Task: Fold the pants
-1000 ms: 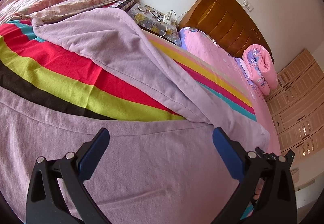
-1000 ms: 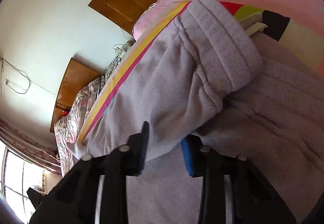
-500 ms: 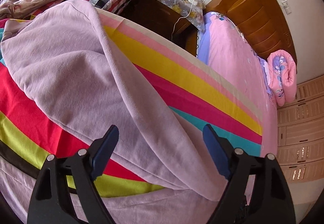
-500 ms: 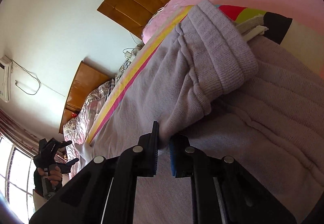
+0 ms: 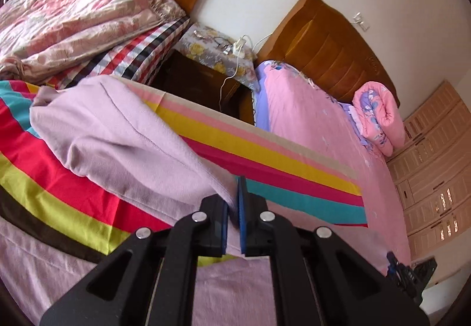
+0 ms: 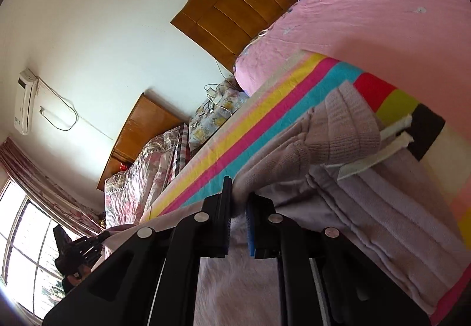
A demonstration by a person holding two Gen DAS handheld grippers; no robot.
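Note:
The lilac knit pants [image 5: 117, 137] lie on a striped blanket [image 5: 265, 155] spread over the bed. My left gripper [image 5: 234, 208] is shut on a fold of the upper pant leg and holds it raised off the blanket. In the right wrist view, my right gripper [image 6: 238, 208] is shut on the pants [image 6: 338, 131] near the ribbed waistband, with white drawstrings [image 6: 379, 149] hanging beside it. More lilac fabric [image 6: 241, 290] lies under both grippers.
A pink bed [image 5: 318, 125] with a rolled pink quilt [image 5: 379, 117] lies to the right. A dark nightstand [image 5: 206, 72] with cables stands between the wooden headboards. A floral quilt [image 5: 73, 16] is piled at far left. Wardrobe doors [image 5: 432, 167] stand at right.
My left gripper has closed on the pant leg and lifted it. My right gripper stays shut on the waistband end and has lifted it, uncovering more of the striped blanket.

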